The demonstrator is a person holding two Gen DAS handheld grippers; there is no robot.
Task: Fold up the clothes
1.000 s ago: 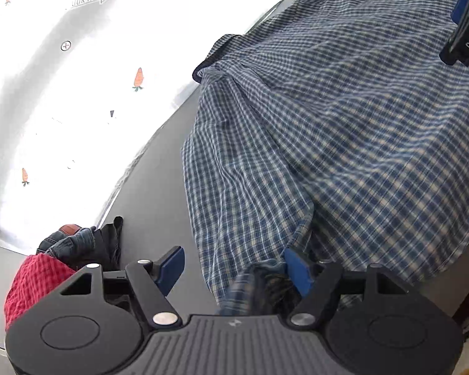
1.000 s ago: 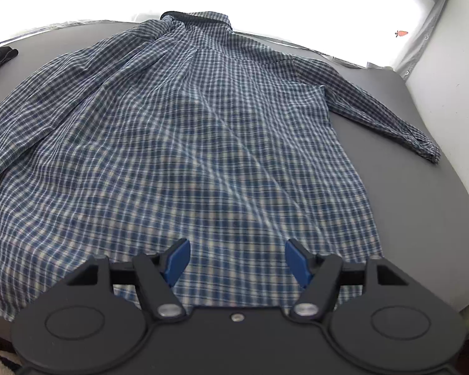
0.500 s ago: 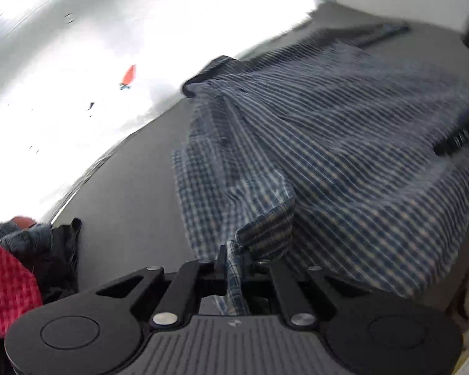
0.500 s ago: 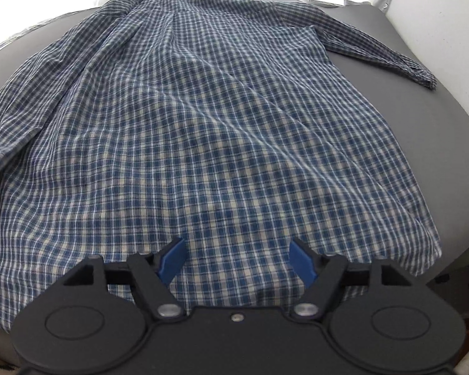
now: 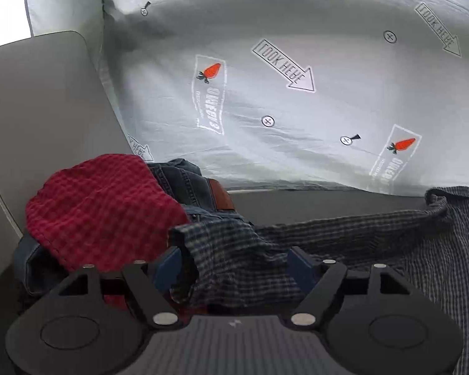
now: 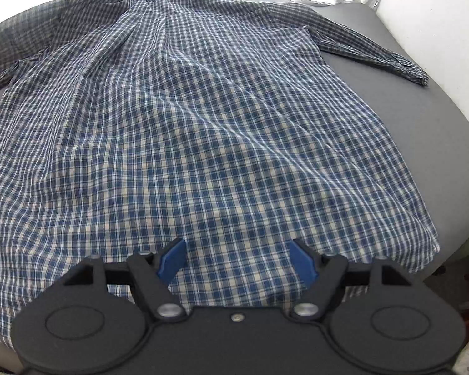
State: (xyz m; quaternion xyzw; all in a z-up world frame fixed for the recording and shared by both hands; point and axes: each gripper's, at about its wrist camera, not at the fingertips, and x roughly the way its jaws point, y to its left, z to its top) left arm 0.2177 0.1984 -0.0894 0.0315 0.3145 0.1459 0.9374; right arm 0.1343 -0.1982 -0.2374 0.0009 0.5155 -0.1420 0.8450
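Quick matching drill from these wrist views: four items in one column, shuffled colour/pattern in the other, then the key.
1. shirt
2. crumpled cloth
3. jeans
4. backdrop sheet

A. red check
B. pale with carrot prints
C. blue-and-white plaid
D. blue denim

Pairs: 1-C, 2-A, 3-D, 4-B

- The grey worktop (image 6: pixel 400 115) shows bare along the right of the right wrist view.
- A blue-and-white checked shirt (image 6: pixel 187 143) lies spread flat across most of it, collar at the top of the frame, one sleeve (image 6: pixel 375 51) stretched to the upper right.
- In the left wrist view, a heap sits at the left: a red checked cloth (image 5: pixel 100 206) on top of blue jeans (image 5: pixel 187 184).
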